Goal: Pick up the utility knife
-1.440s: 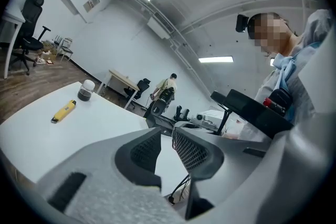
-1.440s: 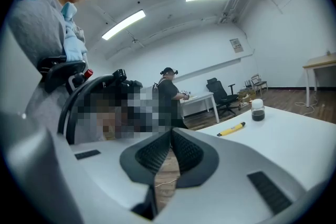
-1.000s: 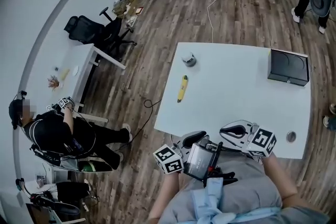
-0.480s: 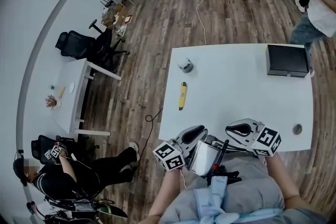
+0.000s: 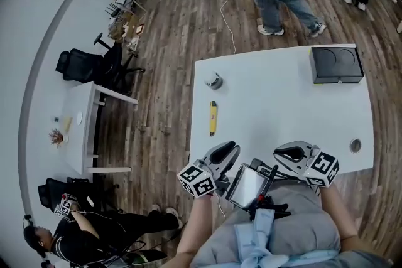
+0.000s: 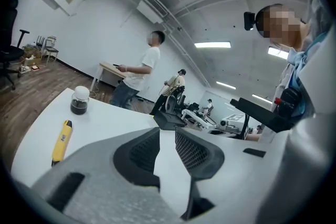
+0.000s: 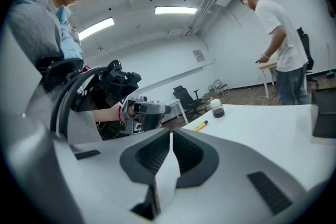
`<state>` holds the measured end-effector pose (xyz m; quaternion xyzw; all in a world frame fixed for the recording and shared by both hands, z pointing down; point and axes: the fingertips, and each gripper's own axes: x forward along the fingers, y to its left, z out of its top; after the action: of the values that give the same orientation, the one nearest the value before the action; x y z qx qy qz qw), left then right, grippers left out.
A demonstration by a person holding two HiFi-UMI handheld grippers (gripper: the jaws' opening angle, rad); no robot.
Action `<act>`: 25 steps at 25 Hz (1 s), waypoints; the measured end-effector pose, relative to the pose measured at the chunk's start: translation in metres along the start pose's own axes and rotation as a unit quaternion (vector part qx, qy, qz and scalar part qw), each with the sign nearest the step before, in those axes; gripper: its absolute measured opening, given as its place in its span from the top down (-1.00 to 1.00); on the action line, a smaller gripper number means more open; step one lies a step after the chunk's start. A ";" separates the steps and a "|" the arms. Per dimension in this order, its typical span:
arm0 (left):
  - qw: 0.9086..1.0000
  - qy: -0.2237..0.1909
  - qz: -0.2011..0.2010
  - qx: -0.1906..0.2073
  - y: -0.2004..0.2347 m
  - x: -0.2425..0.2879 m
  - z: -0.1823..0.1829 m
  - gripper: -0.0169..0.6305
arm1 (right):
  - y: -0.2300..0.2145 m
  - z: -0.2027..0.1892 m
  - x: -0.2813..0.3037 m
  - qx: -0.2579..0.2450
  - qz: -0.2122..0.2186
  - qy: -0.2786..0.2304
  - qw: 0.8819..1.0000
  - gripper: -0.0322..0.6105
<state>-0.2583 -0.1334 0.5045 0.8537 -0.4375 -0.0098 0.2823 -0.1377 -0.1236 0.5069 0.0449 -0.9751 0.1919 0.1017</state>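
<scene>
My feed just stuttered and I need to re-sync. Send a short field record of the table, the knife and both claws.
task item: yellow utility knife, lying flat on the white table near its left edge, untouched
left claw: shut, empty, at the table's near edge, short of the knife
right claw: shut, empty, at the near edge, farther right
other items: jar beyond the knife; black box at the far right corner
status: knife not yet picked up

- The utility knife [image 5: 213, 118] is slim and yellow, with a dark tip at its far end.
- It lies flat on my white surface [image 5: 282, 110], near the left edge, pointing lengthwise away from me.
</scene>
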 end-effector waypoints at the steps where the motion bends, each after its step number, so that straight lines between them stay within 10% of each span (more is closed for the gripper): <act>1: 1.000 -0.002 0.002 0.001 0.002 0.001 0.002 0.69 | -0.002 -0.001 -0.002 0.002 -0.003 0.000 1.000 0.80; 11: 1.000 0.016 0.025 0.010 0.017 0.003 0.003 0.30 | -0.010 -0.005 -0.001 0.008 -0.011 0.001 1.000 0.80; 25: 0.990 0.067 0.122 0.037 0.100 -0.019 -0.036 0.28 | -0.017 -0.010 0.004 0.011 -0.015 0.017 1.000 0.80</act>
<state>-0.3341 -0.1479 0.5799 0.8028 -0.5184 0.0979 0.2778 -0.1376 -0.1359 0.5231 0.0575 -0.9702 0.2021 0.1209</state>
